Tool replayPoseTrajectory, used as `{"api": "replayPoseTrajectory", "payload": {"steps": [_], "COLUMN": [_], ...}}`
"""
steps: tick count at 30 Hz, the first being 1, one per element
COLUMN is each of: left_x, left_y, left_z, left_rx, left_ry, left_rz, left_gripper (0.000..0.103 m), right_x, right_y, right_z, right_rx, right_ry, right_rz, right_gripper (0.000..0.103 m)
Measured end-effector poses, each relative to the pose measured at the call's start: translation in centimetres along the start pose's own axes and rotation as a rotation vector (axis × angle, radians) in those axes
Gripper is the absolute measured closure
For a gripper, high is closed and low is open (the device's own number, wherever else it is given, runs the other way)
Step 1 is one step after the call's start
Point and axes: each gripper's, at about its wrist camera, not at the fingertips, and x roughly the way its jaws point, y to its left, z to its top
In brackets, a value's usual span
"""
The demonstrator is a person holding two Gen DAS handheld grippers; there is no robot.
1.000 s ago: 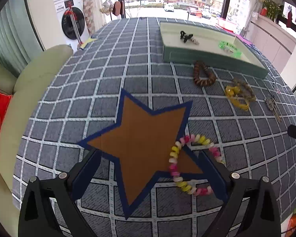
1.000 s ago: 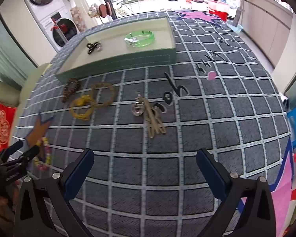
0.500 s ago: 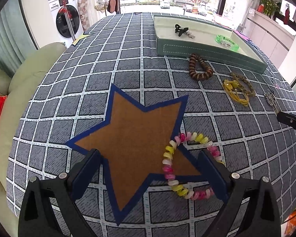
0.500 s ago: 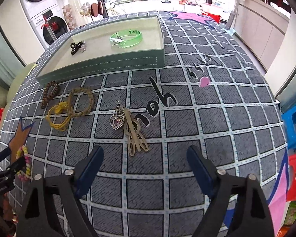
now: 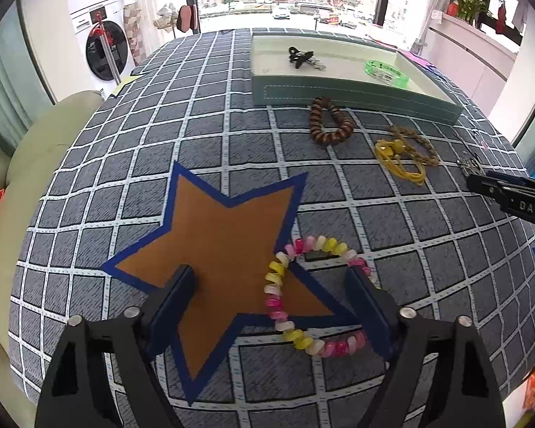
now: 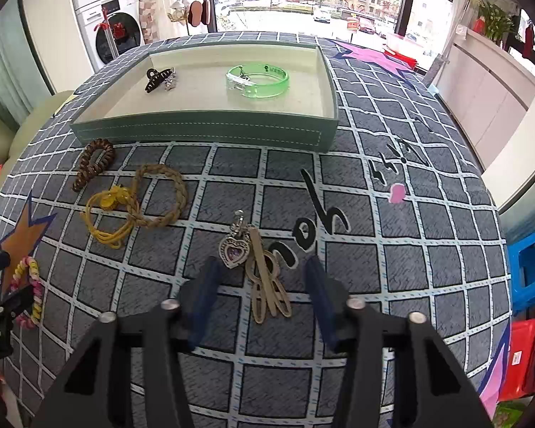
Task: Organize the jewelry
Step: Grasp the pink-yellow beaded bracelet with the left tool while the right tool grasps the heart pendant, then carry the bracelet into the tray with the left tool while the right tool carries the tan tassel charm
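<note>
Right wrist view shows my right gripper (image 6: 262,287) gaping wide around the heart keychain (image 6: 248,253) on the table (image 6: 428,249), well short of the tray (image 6: 203,131); closing crooked could pinch only its strap.

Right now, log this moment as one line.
left hand-held gripper: open over pink-yellow coil bracelet | right hand-held gripper: open over heart keychain | tray: hair claw, green bangle

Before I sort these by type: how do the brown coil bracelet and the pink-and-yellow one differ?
The brown coil bracelet is one dark colour and lies folded beside the tray; the pink-and-yellow bracelet is multicoloured, spread in an open loop, partly on the star patch. Both are spiral coils lying outside the tray.
</note>
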Motion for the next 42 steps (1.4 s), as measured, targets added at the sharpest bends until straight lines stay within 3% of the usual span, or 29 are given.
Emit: {"api": "replayPoseTrajectory", "payload": {"steps": [4, 6, 7, 8, 11, 15, 22, 33, 36, 40, 42], "left_x": [-0.3, -0.4, -0.5, -0.6, -0.6, -0.8, -1.5, -1.7, -1.8, -1.8, -1.8], "left_y": [-0.8, -1.0, -1.0, -0.8, 0.0, 0.4, 0.2, 0.2, 0.2, 0.3, 0.3], "left_z": [0.4, 0.5, 0.5, 0.5, 0.9, 1.0, 1.1, 1.2, 1.1, 1.1, 1.1], "left_rx": [0.033, 0.035, 0.031, 0.023, -0.029, -0.052, -0.04, -0.034, -0.034, -0.033, -0.033], "left_ry": [-0.009, -0.012, -0.014, -0.011, 0.011, 0.011, -0.005, -0.011, -0.013, -0.015, -0.015], "left_rz": [-0.023, -0.029, -0.031, -0.041, -0.122, -0.154, -0.16, -0.157, -0.156, -0.158, -0.158], "left_gripper": [0.037, 0.059, 0.066, 0.079, 0.08, 0.08, 0.08, 0.08, 0.08, 0.08, 0.08], "right_x": [-0.1, -0.2, -0.3, -0.4, -0.9, -1.8, -1.3, -0.2, -0.2, -0.5, -0.3], "right_y": [0.4, 0.4, 0.4, 0.3, 0.0, -0.5, -1.0, -0.1, 0.0, 0.3, 0.4], "right_z": [0.0, -0.1, -0.2, -0.2, -0.4, -0.3, 0.2, 0.5, 0.6, 0.4, 0.4], "right_rx": [-0.009, -0.004, 0.001, 0.008, 0.031, 0.057, 0.086, 0.04, 0.033, 0.017, 0.011], "right_ry": [0.004, 0.003, 0.0, -0.007, -0.016, -0.034, -0.002, 0.029, 0.033, 0.024, 0.025], "right_rz": [0.009, 0.014, 0.015, 0.021, 0.042, 0.068, 0.118, 0.078, 0.082, 0.067, 0.053], "right_gripper": [0.082, 0.086, 0.086, 0.097, 0.101, 0.101, 0.101, 0.099, 0.093, 0.059, 0.059]}}
